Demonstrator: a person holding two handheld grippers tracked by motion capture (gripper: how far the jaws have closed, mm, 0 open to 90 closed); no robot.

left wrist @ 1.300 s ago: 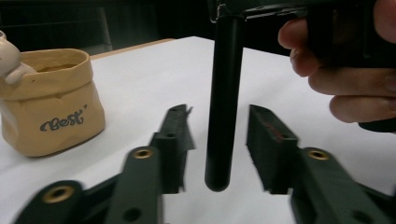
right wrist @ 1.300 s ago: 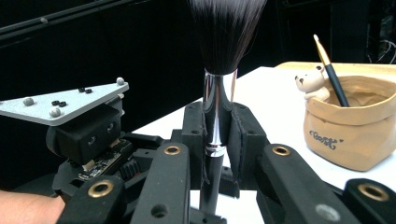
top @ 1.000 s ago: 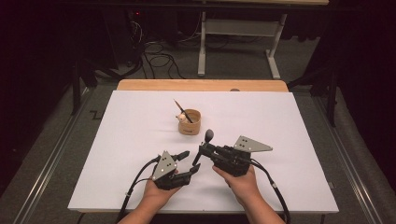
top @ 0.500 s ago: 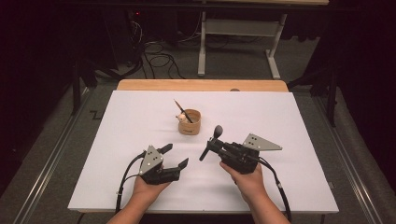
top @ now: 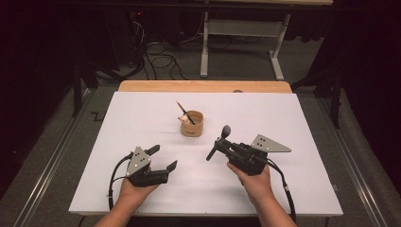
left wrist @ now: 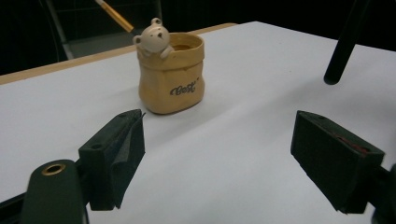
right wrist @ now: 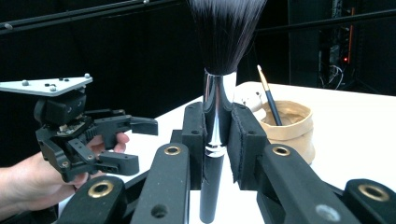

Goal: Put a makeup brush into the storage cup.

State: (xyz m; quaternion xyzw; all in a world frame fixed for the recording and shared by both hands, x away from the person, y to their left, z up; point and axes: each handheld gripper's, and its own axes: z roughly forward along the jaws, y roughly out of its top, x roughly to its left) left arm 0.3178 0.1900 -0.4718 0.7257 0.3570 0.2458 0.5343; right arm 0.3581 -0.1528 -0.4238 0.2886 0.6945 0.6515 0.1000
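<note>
On the white table (top: pixel 118 123) the left gripper (top: pixel 162 157) has just spread its jaws with nothing between them, the bear-faced cup (top: pixel 192 124) stands farther back, and the right gripper (top: pixel 216 145) clamps a makeup brush (top: pixel 218 142)

I am seeing the brush (right wrist: pixel 215 116) showing a mirror-glossy chrome ferrule, soft dark bristles and a smooth black handle. The right gripper (right wrist: pixel 215 144) is presenting matt black plastic, brass-coloured rivets and rough foam-like pads. The pot (left wrist: pixel 172 77) is looking glazed, tan ceramic. The table (top: pixel 283 118) is appearing matt white, wood-edged.
</note>
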